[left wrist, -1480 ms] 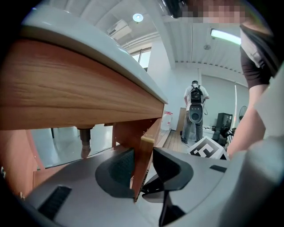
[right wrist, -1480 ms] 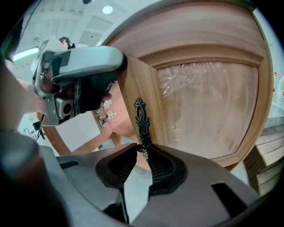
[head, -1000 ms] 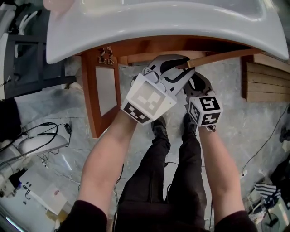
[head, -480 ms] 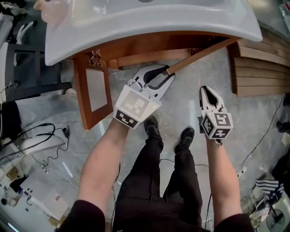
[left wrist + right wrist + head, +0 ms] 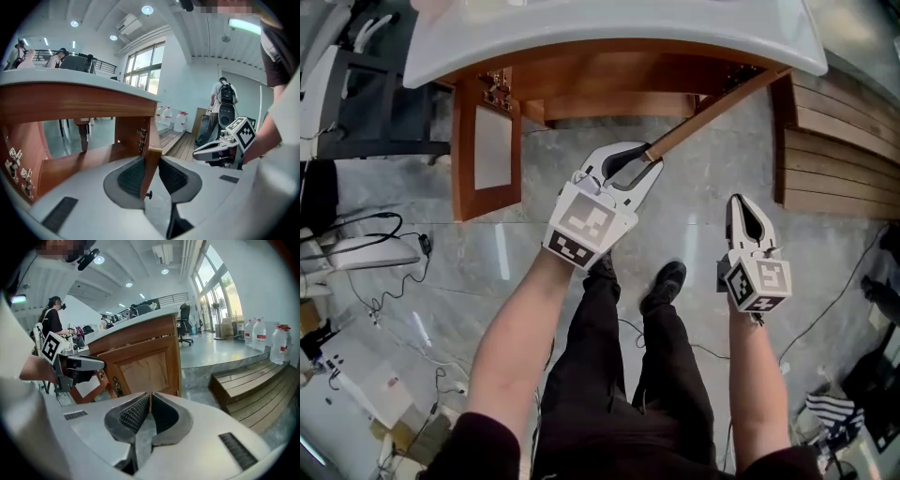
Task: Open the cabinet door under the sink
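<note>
Under the sink (image 5: 609,37), the cabinet door (image 5: 712,112) stands swung out toward the person, its free edge clamped in the left gripper (image 5: 639,161).
The left gripper's jaws are about half apart, both ribbed pads pressed on the faces of the wooden edge, with a small black knob (image 5: 148,193) showing just below the pads. The right gripper (image 5: 742,204) hangs well apart to the right, over the grey floor (image 5: 525,253) and near the wooden steps (image 5: 834,159). Its jaws are closing, with only a thin slit left at the tips and nothing between them. At the cabinet's far left a second door (image 5: 487,150) also stands open.
</note>
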Available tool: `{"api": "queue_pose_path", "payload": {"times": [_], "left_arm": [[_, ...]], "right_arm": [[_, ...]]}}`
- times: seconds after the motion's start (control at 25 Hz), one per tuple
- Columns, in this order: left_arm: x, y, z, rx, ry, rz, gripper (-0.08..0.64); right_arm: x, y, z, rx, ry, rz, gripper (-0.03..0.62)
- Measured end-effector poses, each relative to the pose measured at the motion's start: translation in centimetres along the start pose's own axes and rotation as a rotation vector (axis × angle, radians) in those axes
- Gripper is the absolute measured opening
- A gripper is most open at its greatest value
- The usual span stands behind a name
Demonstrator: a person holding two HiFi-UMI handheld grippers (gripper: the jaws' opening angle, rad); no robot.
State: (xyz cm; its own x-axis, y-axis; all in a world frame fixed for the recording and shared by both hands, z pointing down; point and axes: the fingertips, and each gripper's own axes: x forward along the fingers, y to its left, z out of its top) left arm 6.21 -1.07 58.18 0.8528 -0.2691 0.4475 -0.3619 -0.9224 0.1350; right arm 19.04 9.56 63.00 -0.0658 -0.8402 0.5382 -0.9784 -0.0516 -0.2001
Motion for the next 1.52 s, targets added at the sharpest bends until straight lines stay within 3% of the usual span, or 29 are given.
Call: {"api": "queue_pose_path", "payload": {"times": [0.56,1.08,1.24,1.52], "left_arm": [[1.4,-8.2,-1.1,-0.102,0.047,0.068,0.11],[6.9,-17.1,-0.1,-0.013,0.153,-0.107,0.111],[6.6,-17.3,1.4,-0.065,0.137,-0.092,0.104],[2.4,-14.4,6.4,-0.133,0.078,0.004,0.104]], "right_arm": [[-6.3,-5.5,3.2,-0.042,-0.037,0.027,0.026],[-10.2,-10.2,7.7,-0.052,-0.071,-0.03,0.028],[-12.0,-11.0,9.1,-0.055,-0.06,-0.024,0.027],[-14.7,-10.1,12.5,-0.049,-0.088,-0.021,0.026]]}}
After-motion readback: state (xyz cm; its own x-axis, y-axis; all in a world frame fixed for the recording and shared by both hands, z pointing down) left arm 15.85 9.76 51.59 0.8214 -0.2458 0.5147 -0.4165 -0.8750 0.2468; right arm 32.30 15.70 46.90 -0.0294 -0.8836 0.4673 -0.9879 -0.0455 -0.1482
